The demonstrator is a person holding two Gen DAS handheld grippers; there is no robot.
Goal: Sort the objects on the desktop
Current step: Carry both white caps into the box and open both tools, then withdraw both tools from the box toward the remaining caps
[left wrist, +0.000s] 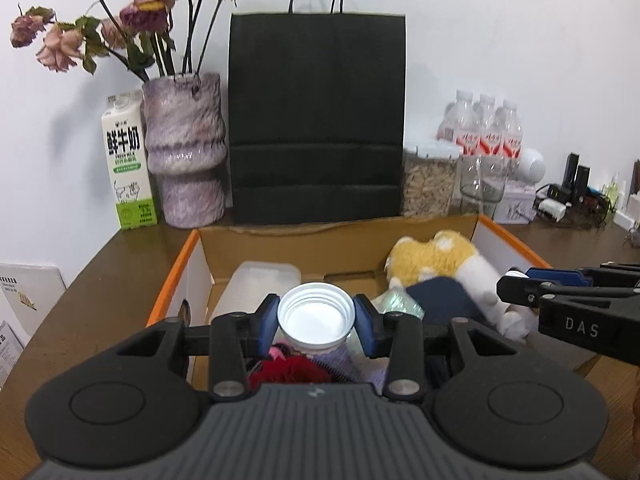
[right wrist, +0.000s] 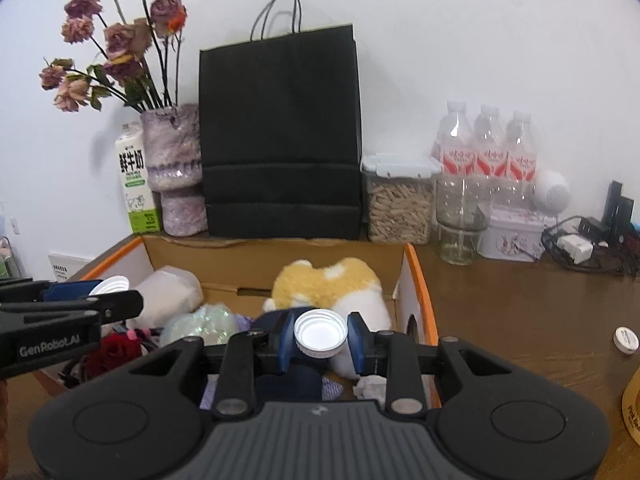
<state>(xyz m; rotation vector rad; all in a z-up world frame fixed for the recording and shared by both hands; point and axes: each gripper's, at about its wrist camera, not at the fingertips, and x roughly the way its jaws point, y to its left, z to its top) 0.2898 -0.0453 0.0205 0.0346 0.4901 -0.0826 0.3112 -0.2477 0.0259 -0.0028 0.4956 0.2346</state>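
Left gripper (left wrist: pixel 316 317) was clamped on a white ribbed plastic screw cap (left wrist: pixel 316 316), open side facing the camera, blue pads (left wrist: pixel 271 316) tight on both flanks; right gripper (right wrist: pixel 320 338) was closed the same way on a second white ribbed plastic cap (right wrist: pixel 320 333). Both caps hung over the open cardboard box with orange-edged flaps (right wrist: pixel 420 280), above a jumble of soft stuff: yellow-and-white plush toy (right wrist: pixel 332 284), dark blue fabric item (left wrist: pixel 444 300), red fuzzy item (left wrist: pixel 292 372), frosted plastic container (left wrist: pixel 260 280). Left cap sat roughly mid-box, right cap nearer the right wall. Step looked like dropping the caps into the box. To do it well: lower each cap close to the pile before opening, since a light round cap would likely bounce or roll off plush; aim for a gap between items, not the toy's crown. Right cap was near the box wall, so nudge it inward before release to avoid a rim strike. Open the jaws fully and lift straight up so the pads don't drag the cap. A third small white cap (right wrist: pixel 625 340) lay on the brown wooden desk (right wrist: pixel 520 320) right of the box, probably next to collect
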